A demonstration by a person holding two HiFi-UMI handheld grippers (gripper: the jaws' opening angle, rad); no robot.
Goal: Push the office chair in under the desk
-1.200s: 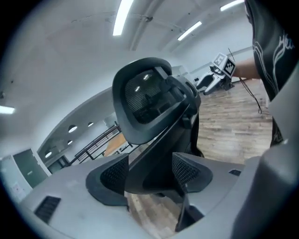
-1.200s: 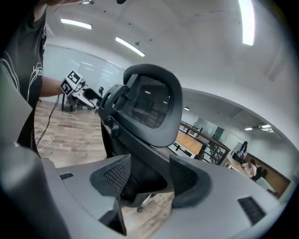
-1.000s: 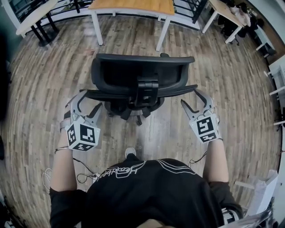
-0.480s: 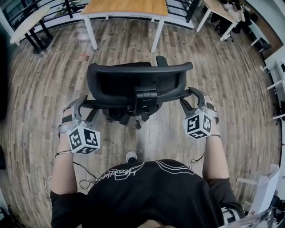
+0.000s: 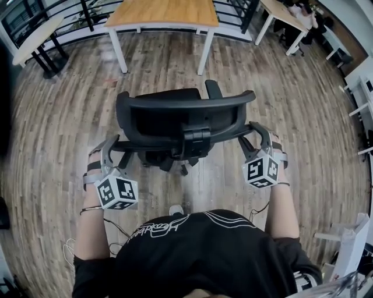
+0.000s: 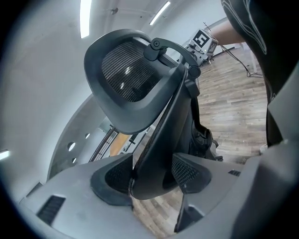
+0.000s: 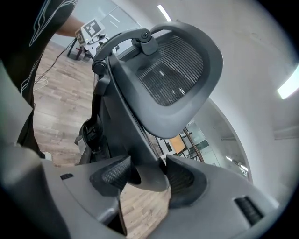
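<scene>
left tongs (image 5: 112, 145): jaws just been closing, now clamped on the back's left edge | office chair (image 5: 180, 116): on the floor (image 5: 52, 116), well short of the counter (image 5: 163, 11), back toward us for pushing | right tongs (image 5: 252, 132): clamped on the right edge, keeping our shove straight

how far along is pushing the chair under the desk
Done: both grippers sit at the backrest of the office chair. In hand: the left gripper, jaws just closing, and the right gripper clamp its side edges. Left: the whole push; bare floor separates chair from desk.
</scene>
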